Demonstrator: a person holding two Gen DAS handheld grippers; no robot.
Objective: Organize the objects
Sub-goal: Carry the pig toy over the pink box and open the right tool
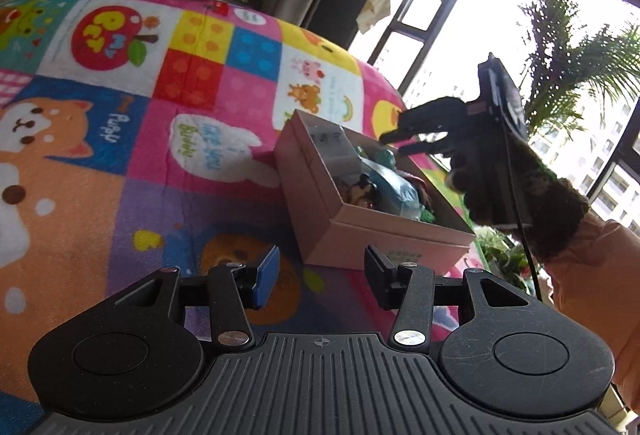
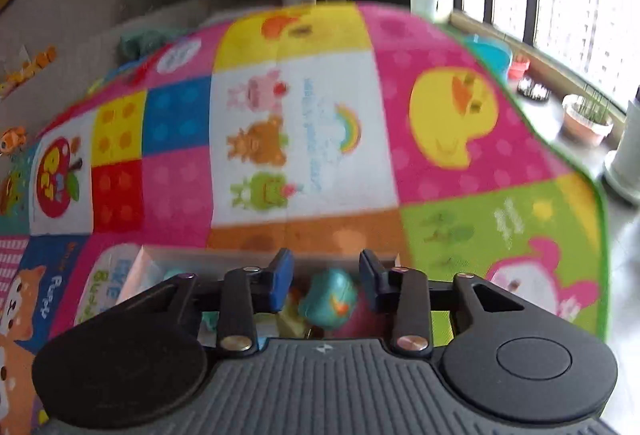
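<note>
The left gripper (image 1: 318, 267), black with blue-faced pads, has its jaws partly apart with nothing between them; through the gap show only the mat and the near corner of a shallow pale pink cardboard box (image 1: 352, 231) that sits just beyond the fingertips, toward twelve o'clock. The box lies open-topped on a bright patchwork play mat (image 1: 160, 123) printed with a puppy, an apple, a rabbit and coloured squares. Inside it are crowded small toys: a dark-and-tan figure, crinkled bluish plastic wrap, a green piece, and a clear packet against the far wall. At about two o'clock from the box, the right gripper (image 1: 394, 143) hangs over its far end, held by a hand in a dark fuzzy glove (image 1: 520, 195) with an orange sleeve behind. In the right wrist view, the right gripper (image 2: 326, 275) has its jaws narrowly apart and empty, pointing down over the box rim (image 2: 208, 255); a round teal toy with an orange mark (image 2: 330, 299) lies in the box below the gap, clear of both pads. At two o'clock beyond the mat stand potted plants (image 2: 588, 119) along a window ledge.
</note>
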